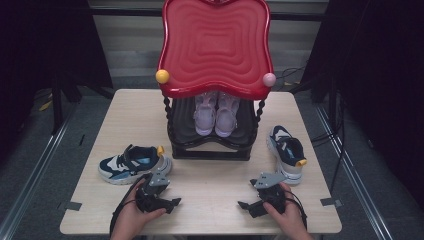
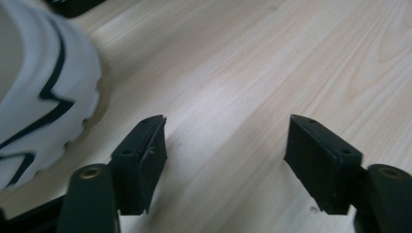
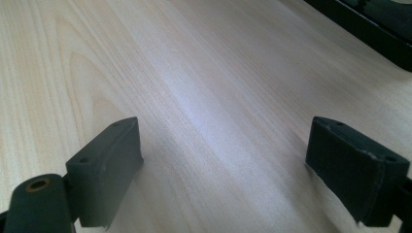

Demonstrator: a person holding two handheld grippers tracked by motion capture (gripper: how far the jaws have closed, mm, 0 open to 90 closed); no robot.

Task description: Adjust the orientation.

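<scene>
The left claw [image 1: 165,202] hovers low over the worktop [image 1: 210,185], jaws parted with only bare wood between them. The navy-and-white sneaker [image 1: 131,164] lies just beside it at eleven o'clock, untouched. The right claw [image 1: 248,204] stands wide apart and holds nothing; the second sneaker [image 1: 287,151] sits at one o'clock from it, near the black shoe rack [image 1: 210,150].

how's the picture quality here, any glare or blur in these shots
High view: sharp on the lit table, dark at both sides, sheen on the red tray. Left gripper view: the white shoe sole is soft at close range, pale glare on the wood. Right gripper view: a broad bright sheen crosses the tabletop; the near tongs look slightly blurred.
</scene>
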